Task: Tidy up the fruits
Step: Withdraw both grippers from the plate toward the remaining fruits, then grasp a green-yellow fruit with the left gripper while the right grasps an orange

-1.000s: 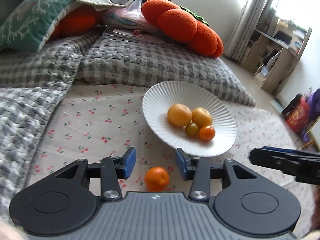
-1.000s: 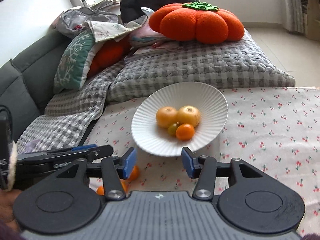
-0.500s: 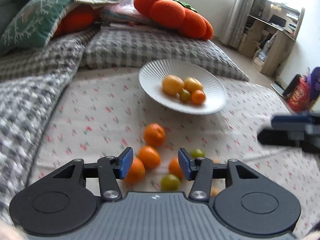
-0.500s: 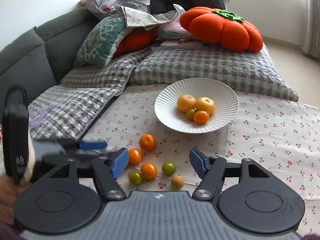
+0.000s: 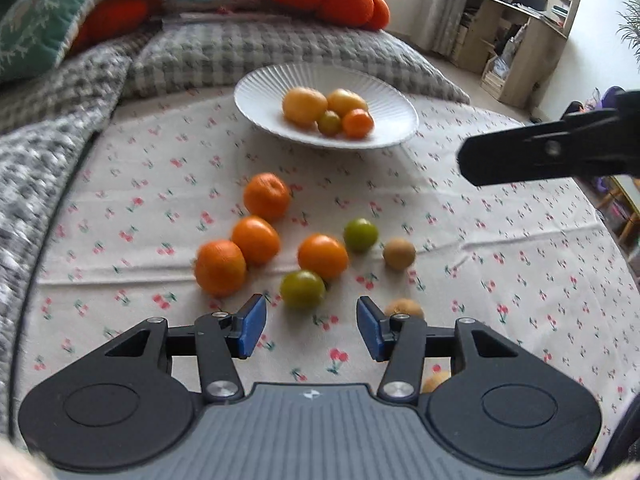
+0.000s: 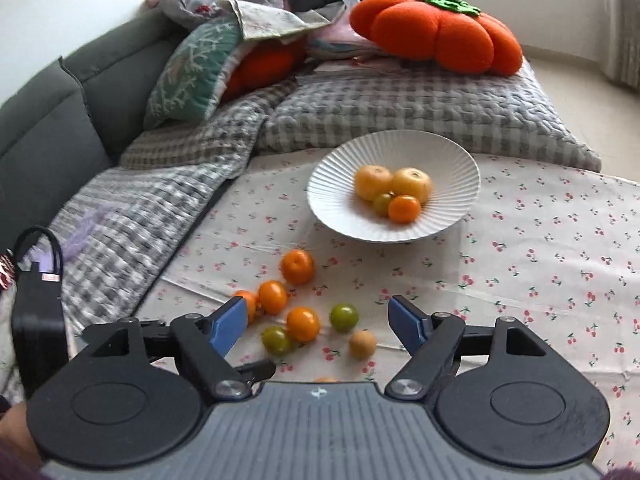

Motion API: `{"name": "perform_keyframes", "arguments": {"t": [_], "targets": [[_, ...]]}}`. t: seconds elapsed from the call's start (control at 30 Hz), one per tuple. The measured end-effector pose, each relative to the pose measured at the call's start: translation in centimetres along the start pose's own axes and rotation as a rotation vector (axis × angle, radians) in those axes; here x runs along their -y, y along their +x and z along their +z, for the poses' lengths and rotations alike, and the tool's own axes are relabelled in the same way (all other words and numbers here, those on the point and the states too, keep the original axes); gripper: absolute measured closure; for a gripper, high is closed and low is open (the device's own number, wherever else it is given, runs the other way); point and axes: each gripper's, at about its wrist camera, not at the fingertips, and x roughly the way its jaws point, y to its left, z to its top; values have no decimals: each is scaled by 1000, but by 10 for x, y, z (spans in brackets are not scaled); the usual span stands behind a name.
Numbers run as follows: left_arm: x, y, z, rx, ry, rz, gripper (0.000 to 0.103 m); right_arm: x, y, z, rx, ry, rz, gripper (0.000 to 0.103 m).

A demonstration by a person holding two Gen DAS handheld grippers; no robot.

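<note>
A white ribbed plate (image 5: 392, 104) (image 6: 336, 184) holds several fruits: two yellow ones, a small green one and a small orange one (image 6: 404, 209). Loose on the cherry-print cloth lie several oranges (image 5: 267, 197) (image 6: 297, 266), two green fruits (image 5: 302, 290) (image 6: 344, 317) and small brown fruits (image 5: 399, 254) (image 6: 362, 344). My left gripper (image 5: 311, 327) is open and empty, just short of the near green fruit. My right gripper (image 6: 314, 323) is open and empty above the loose fruits; it also shows in the left wrist view (image 5: 552, 152).
Grey checked cushions (image 6: 420, 108) and a blanket (image 6: 132, 208) border the cloth at the back and left. An orange pumpkin pillow (image 6: 436, 32) lies behind the plate, a grey sofa (image 6: 44, 112) at left. Shelves (image 5: 520, 32) stand far right.
Both grippers have pulled back and risen away from the plate, so the loose fruits on the cloth have come into view. The right gripper has opened wider.
</note>
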Motion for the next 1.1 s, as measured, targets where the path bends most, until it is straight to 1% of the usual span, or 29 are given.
{"name": "perform_keyframes", "arguments": {"t": [0.1, 0.2, 0.37, 0.6, 0.63, 0.73, 0.8, 0.9, 1.1], "targets": [[-1, 10, -2, -21, -17, -9, 57, 3, 10, -4, -26, 0, -26, 31], [-4, 16, -2, -20, -44, -9, 57, 3, 17, -7, -43, -5, -39, 32], [-7, 27, -2, -15, -90, -40, 57, 2, 16, -6, -32, -9, -39, 32], [-6, 34, 1, 31, -83, -11, 58, 7, 21, -5, -37, 3, -56, 33], [-6, 34, 1, 35, -77, -10, 59, 8, 21, -5, -36, 5, -58, 34], [-2, 35, -1, 46, -38, -3, 68, 9, 21, -4, -33, 7, -59, 34], [1, 35, -2, 47, -20, -16, 79, 9, 23, -5, -35, 2, -60, 34], [4, 34, -4, 49, -2, -34, 79, 10, 29, -6, -44, -2, -64, 35], [19, 31, -8, 72, 116, 5, 80, 12, 51, -9, -82, 19, -32, 37]]}}
